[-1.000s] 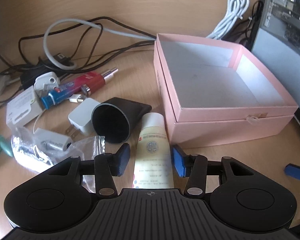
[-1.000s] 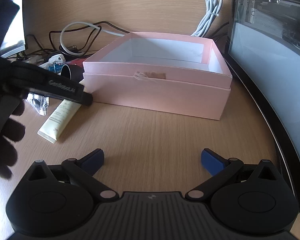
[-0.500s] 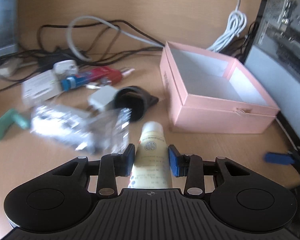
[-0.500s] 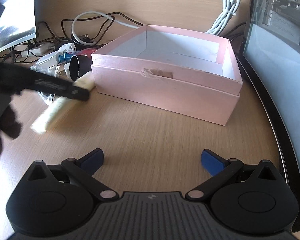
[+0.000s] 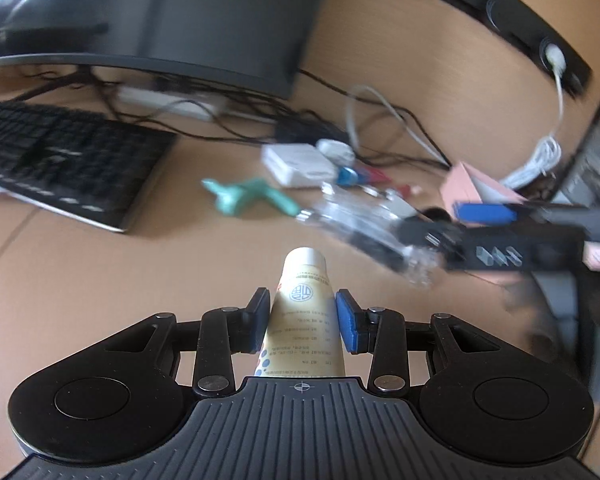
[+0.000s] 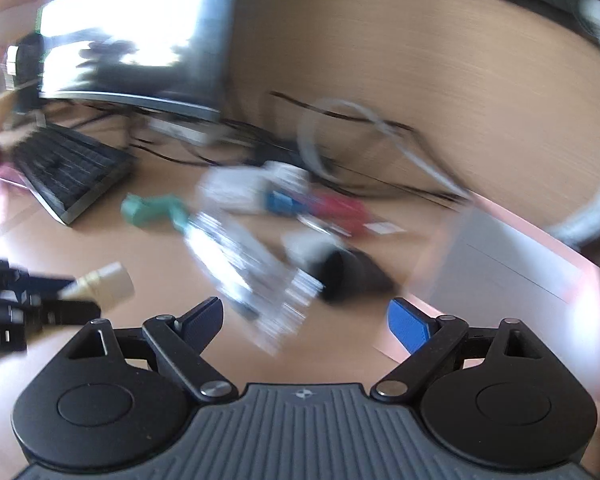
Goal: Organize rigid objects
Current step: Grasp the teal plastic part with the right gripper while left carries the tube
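- My left gripper (image 5: 302, 322) is clamped on the cream tube (image 5: 304, 312), which juts ahead clear of the counter (image 5: 100, 280).
- My right gripper (image 6: 304, 320) is spread wide, its jaws just narrowing, nothing between them.
- The pink box (image 6: 520, 264) lies right of it.
- Judgement: swing the tube over the box, lower it flat, then release.

It was an office: a black keyboard (image 5: 60, 152), a monitor (image 5: 172, 20) and tangled cables (image 5: 236, 120) crowded the wooden bench (image 5: 100, 272).
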The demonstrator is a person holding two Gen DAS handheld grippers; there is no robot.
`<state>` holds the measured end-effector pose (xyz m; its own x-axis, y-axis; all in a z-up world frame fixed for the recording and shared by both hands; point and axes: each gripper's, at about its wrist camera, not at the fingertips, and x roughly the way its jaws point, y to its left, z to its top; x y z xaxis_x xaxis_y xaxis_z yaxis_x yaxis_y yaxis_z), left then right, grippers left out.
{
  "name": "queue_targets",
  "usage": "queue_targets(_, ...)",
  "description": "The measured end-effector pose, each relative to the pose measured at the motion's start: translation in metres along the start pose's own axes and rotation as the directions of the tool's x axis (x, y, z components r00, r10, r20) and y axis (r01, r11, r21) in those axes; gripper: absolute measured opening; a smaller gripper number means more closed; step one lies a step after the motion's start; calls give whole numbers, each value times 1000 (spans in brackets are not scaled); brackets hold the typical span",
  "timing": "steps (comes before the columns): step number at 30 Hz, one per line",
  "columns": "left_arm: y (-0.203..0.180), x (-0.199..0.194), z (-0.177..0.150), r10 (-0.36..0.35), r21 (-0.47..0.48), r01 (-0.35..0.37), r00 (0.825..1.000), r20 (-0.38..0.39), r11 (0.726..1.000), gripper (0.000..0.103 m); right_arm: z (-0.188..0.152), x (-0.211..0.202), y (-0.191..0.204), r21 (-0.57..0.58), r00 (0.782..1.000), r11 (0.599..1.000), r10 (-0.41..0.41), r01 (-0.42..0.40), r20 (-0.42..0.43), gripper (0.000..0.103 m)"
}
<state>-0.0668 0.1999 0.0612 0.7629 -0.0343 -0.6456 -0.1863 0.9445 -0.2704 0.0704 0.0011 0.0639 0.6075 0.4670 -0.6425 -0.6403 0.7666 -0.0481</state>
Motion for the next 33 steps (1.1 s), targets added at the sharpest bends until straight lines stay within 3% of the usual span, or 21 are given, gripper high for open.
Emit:
queue_targets(4, 26, -19, 0, 32, -21, -31, 999, 23, 999, 40, 39, 40, 52, -73, 988, 986, 150, -148, 27, 89)
queue_targets(6, 38, -26, -2, 29, -30, -29, 999, 21, 999, 40, 51, 67, 77, -105, 978, 972, 211, -210, -2, 89)
queue_targets(10, 54, -35, -8, 20, -33, -20, 1000, 8, 999, 40, 65, 120, 110, -111, 978, 972, 204, -207, -38, 89)
queue_targets(16, 65, -37, -10, -6, -30, 5, 1000, -15, 1000, 40, 69, 168, 118, -91, 975, 977, 178, -191, -133, 87)
queue_targets(20, 57, -32, -9, -19, 14, 20, 999, -43, 1000, 40, 64, 153, 108, -64, 972, 977, 194, -203, -132, 69)
queue_targets(26, 22, -23, -9, -108, 65, 112, 992, -72, 992, 40, 56, 75, 96, -78, 975, 972, 218, -221, -40, 69)
queue_targets(29, -10, -18, -13, -176, 122, 189, 978, -108, 974, 40, 44, 32, 84, -96, 988, 983, 154, -154, -14, 69)
queue_targets(33, -53, -8, -29, -263, 187, 297, 947, -187, 937, 40, 9, -19, 53, -115, 1000, 993, 14, -12, 9, 69)
